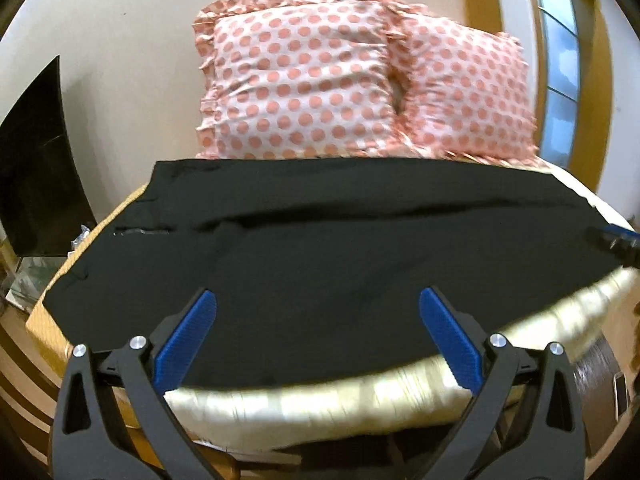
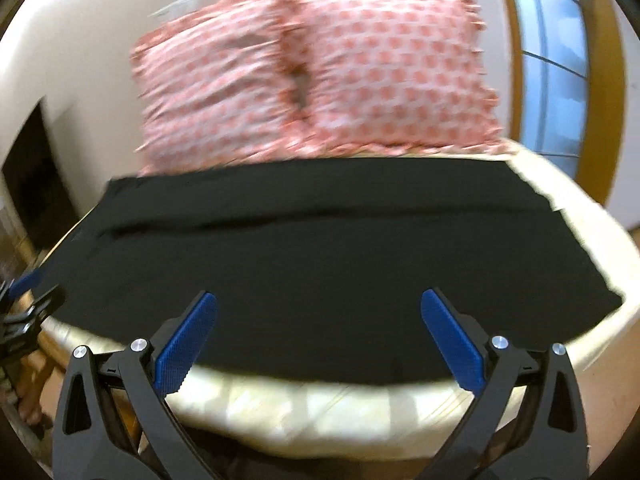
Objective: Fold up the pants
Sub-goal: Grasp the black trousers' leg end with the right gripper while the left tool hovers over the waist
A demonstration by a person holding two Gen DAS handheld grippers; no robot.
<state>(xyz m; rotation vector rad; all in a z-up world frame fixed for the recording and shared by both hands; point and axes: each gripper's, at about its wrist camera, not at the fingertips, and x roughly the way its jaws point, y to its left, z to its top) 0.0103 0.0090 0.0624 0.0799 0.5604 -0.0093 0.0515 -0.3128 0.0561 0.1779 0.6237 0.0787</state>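
Pants (image 1: 320,248) black; pillows (image 1: 304,84) pink-white, coral polka dots; mattress (image 1: 320,400) cream; tool pads (image 1: 188,340) blue.

The two pink polka-dotted ruffled pillows (image 2: 312,76) smear with motion blur in the right wrist view, their dots running into streaks. The pale cream mattress edge (image 1: 320,396) blurs too. The black fabric pants (image 1: 320,248) hide the bed surface beneath. A dark cabinet-like shape (image 1: 36,168) is cut off at the left.

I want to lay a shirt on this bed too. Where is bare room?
Little. The black pants cover most of the mattress. Bare: a pale strip right of the pants, and the near edge below them. The back is crowded by two dotted pillows.
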